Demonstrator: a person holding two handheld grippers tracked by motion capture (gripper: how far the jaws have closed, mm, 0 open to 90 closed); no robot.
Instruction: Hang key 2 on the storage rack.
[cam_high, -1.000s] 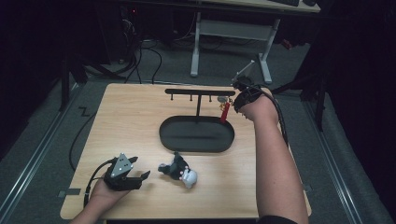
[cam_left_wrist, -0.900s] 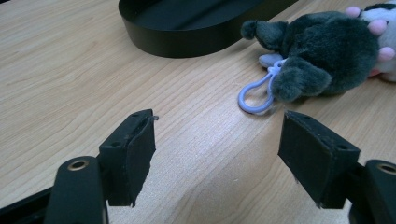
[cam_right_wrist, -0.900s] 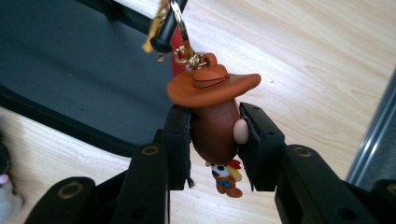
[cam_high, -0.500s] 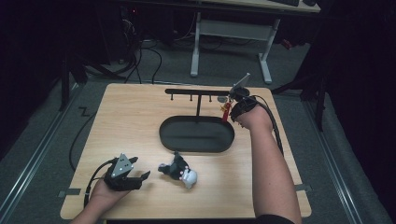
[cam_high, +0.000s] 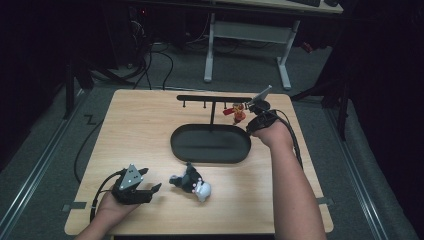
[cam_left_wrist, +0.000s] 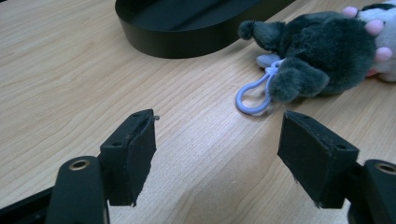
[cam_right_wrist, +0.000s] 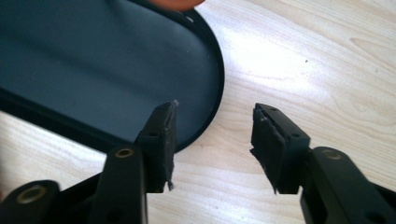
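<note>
A black oval tray (cam_high: 210, 145) lies mid-table under a black hook rack (cam_high: 215, 99). A small red and orange charm (cam_high: 238, 113) hangs at the rack's right end. My right gripper (cam_high: 248, 117) is just right of the charm. Its jaws have just been opening, and in the right gripper view they (cam_right_wrist: 215, 112) stand apart with nothing between them, over the tray's rim (cam_right_wrist: 215, 93). My left gripper (cam_high: 152, 179) rests open at the front left. In front of its jaws (cam_left_wrist: 217, 119) lies a grey and white plush (cam_left_wrist: 317, 56) with a lilac clip loop (cam_left_wrist: 252, 95).
The plush (cam_high: 192, 184) lies in front of the tray, right of the left gripper. The tray's wall (cam_left_wrist: 187, 37) is just beyond it. An orange blur (cam_right_wrist: 175, 3) sits at the top edge of the right gripper view. A desk frame (cam_high: 245, 30) stands beyond the table.
The right hand has sunk a little beside the rack's right end and its jaws have parted. The red charm stays at the rack. The left gripper and plush have not moved.
</note>
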